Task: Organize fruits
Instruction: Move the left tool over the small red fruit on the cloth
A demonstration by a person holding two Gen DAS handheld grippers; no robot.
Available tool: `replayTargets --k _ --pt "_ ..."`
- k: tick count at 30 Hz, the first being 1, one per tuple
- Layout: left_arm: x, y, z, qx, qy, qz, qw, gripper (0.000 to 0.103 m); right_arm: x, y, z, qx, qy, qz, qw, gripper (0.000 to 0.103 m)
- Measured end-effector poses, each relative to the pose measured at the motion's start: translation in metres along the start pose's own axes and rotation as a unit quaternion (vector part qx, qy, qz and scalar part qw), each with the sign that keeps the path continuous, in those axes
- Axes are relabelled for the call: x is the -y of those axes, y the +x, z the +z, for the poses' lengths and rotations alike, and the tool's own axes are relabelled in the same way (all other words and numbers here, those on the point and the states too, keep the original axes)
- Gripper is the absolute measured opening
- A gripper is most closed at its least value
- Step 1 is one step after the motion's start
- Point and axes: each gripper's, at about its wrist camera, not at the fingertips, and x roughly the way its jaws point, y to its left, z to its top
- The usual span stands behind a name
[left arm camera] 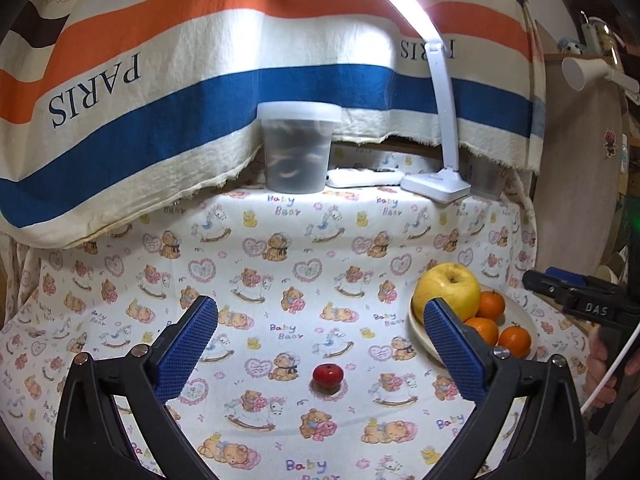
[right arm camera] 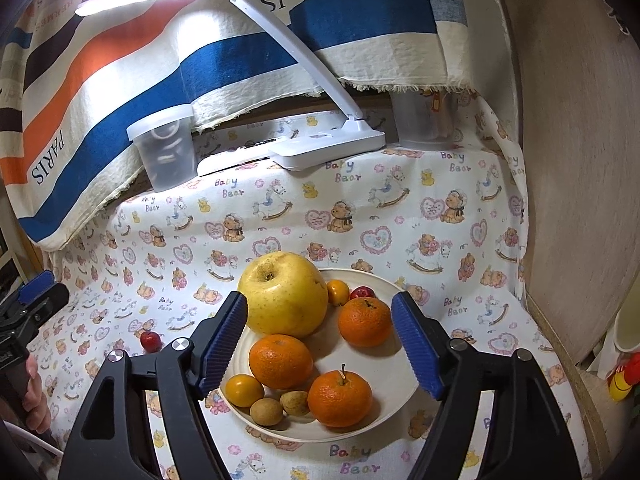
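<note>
A cream plate (right arm camera: 384, 360) holds a big yellow apple (right arm camera: 284, 296), three oranges (right arm camera: 280, 360), two small yellow-orange fruits (right arm camera: 244, 390), two brown round fruits (right arm camera: 267, 411) and a small red fruit (right arm camera: 363, 292). My right gripper (right arm camera: 320, 312) hangs open over the plate, its blue pads (right arm camera: 416, 344) apart from the fruit. Another small red fruit (left arm camera: 328, 376) lies alone on the cloth, left of the plate (left arm camera: 420, 332). My left gripper (left arm camera: 320, 316) stands wide open just above and short of it, empty. The same red fruit (right arm camera: 150, 341) shows in the right wrist view.
A lidded plastic tub (left arm camera: 298, 148) and a white desk lamp (left arm camera: 436, 184) stand at the back of the bear-print cloth (left arm camera: 280, 264). A striped PARIS cloth (left arm camera: 160, 92) hangs behind. A second clear cup (right arm camera: 424, 120) stands at back right. A wooden panel (right arm camera: 580, 160) borders the right.
</note>
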Motion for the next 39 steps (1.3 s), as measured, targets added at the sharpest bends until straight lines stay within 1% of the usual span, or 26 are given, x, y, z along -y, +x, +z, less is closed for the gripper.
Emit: replayTargets --k 18,23,25,26,27,28,29,30,32,37,39 --pt "0.003 0.007 -0.006 -0.011 0.018 -0.001 0.9998 0.102 -0.003 0.002 -0.003 -0.002 -0.005 0.000 1.000 0.076" --pt "0.002 0.014 -0.007 -0.027 0.017 -0.006 0.9995 0.102 -0.004 0.001 -0.002 -0.001 -0.006 -0.001 1.000 0.076" --pt "0.001 0.019 -0.007 -0.045 0.011 -0.012 0.9988 0.089 -0.004 0.000 -0.002 -0.002 -0.005 -0.001 1.000 0.076" --pt "0.001 0.024 -0.007 -0.064 0.011 -0.015 0.9978 0.073 -0.004 0.001 -0.002 -0.002 -0.005 -0.001 1.000 0.076" --pt "0.003 0.028 -0.007 -0.080 0.012 -0.022 0.9965 0.062 -0.004 0.002 -0.003 -0.004 -0.006 -0.002 1.000 0.076" --pt "0.003 0.033 -0.006 -0.099 0.011 -0.033 0.9944 0.059 -0.005 0.003 -0.004 -0.005 -0.008 -0.003 1.000 0.076" --pt "0.005 0.037 -0.007 -0.111 0.009 -0.038 0.9931 0.054 -0.005 0.004 -0.004 -0.006 -0.009 -0.005 1.000 0.076" --pt "0.006 0.041 -0.008 -0.123 0.010 -0.039 0.9916 0.053 -0.005 0.006 -0.005 -0.008 -0.011 -0.006 1.000 0.076" --pt "0.012 0.052 -0.009 -0.153 0.020 -0.035 0.9874 0.052 -0.006 0.007 -0.004 -0.011 -0.011 -0.008 1.000 0.076" --pt "0.019 0.075 -0.020 -0.219 0.035 -0.013 0.9749 0.043 -0.008 0.009 -0.005 -0.014 -0.017 -0.009 1.000 0.076" --pt "0.018 0.081 -0.024 -0.232 0.034 -0.006 0.9720 0.037 -0.008 0.009 -0.006 -0.014 -0.017 -0.008 1.000 0.076"
